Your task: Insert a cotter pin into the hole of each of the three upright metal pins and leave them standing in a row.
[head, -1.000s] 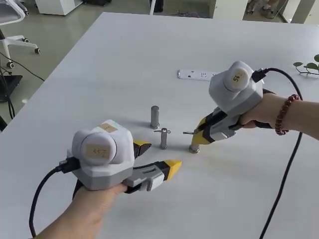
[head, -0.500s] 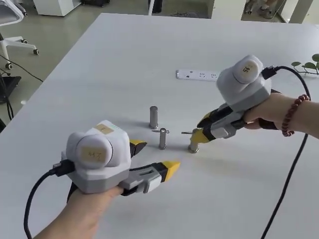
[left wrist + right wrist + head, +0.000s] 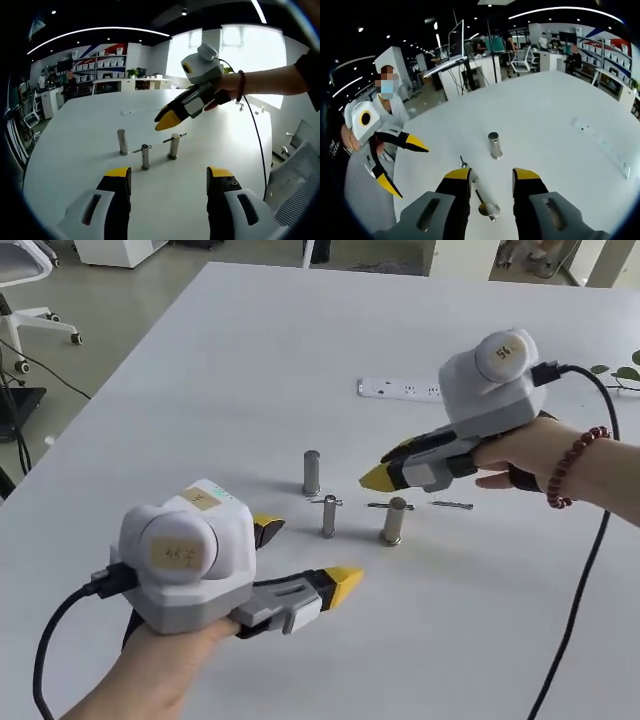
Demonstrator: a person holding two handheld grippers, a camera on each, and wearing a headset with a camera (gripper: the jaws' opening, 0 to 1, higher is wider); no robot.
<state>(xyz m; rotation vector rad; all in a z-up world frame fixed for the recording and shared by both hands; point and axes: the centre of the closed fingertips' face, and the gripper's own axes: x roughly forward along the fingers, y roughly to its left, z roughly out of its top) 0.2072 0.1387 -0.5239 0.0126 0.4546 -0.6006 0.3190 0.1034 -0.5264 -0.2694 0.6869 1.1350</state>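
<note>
Three upright metal pins stand in a row. The far pin has no cotter pin through it. A cotter pin crosses the top of the middle pin. The near-right pin also carries a cotter pin. My right gripper hovers open just above and behind that pin, holding nothing. My left gripper is open and empty in front of the row. One loose cotter pin lies on the table right of the pins.
A white power strip lies farther back on the white table. Green plant leaves show at the right edge. The right gripper's black cable trails toward the front.
My right gripper has let go at the near-right pin and lifted up and back. The cotter pin stays through that pin. The left gripper has barely moved.
</note>
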